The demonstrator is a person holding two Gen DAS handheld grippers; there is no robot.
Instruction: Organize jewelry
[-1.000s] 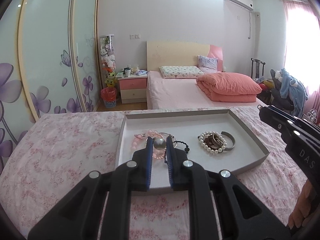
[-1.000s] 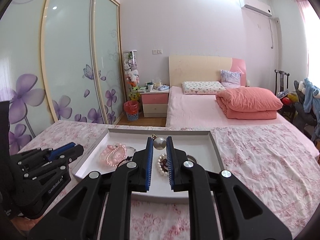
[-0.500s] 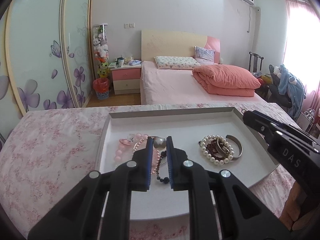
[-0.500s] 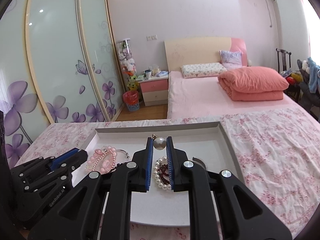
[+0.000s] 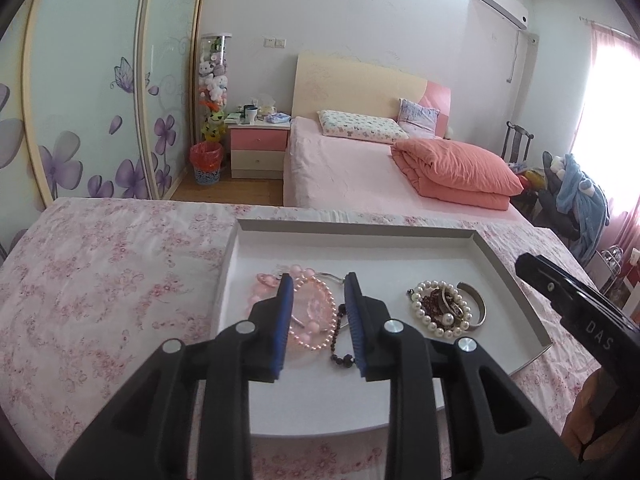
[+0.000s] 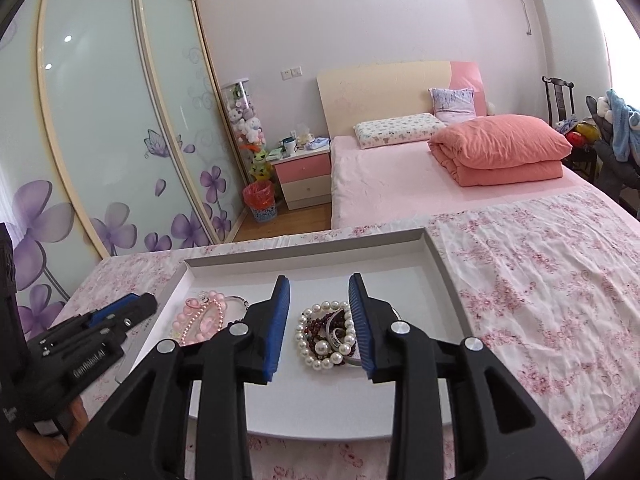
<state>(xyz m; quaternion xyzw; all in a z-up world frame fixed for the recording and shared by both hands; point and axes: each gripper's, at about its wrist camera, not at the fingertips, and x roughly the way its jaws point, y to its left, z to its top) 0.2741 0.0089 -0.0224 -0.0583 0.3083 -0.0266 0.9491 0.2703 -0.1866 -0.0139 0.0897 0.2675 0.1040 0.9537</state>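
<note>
Both grippers hover part open over a bedroom worktop, their jaws having just been opening, with nothing pinched: our left gripper [image 5: 316,296] frames the pink heap, our right gripper [image 6: 318,296] frames the pearl heap.

Beneath them a floral cloth [image 5: 104,280] covers the surface, and on it sits a shallow grey-rimmed tray [image 5: 352,229] with a white floor.

Toward the tray's nine o'clock side lies a pink bead bracelet [image 5: 310,312], tangled with a dark bead strand [image 5: 340,340] trailing toward six o'clock.

At about three o'clock of that heap, apart from it, a white pearl bracelet [image 6: 322,336] rings a knot of dark red beads [image 6: 316,326] and a silver bangle [image 5: 474,308].

We judge everything here light, loose and floppy on its string, and slippery bead by bead, so strands may snag neighbours when lifted.

The bangle looks stiff and should be gripped across its band; the beaded loops are best pinched at a single free stretch of strand, away from the tangle.
</note>
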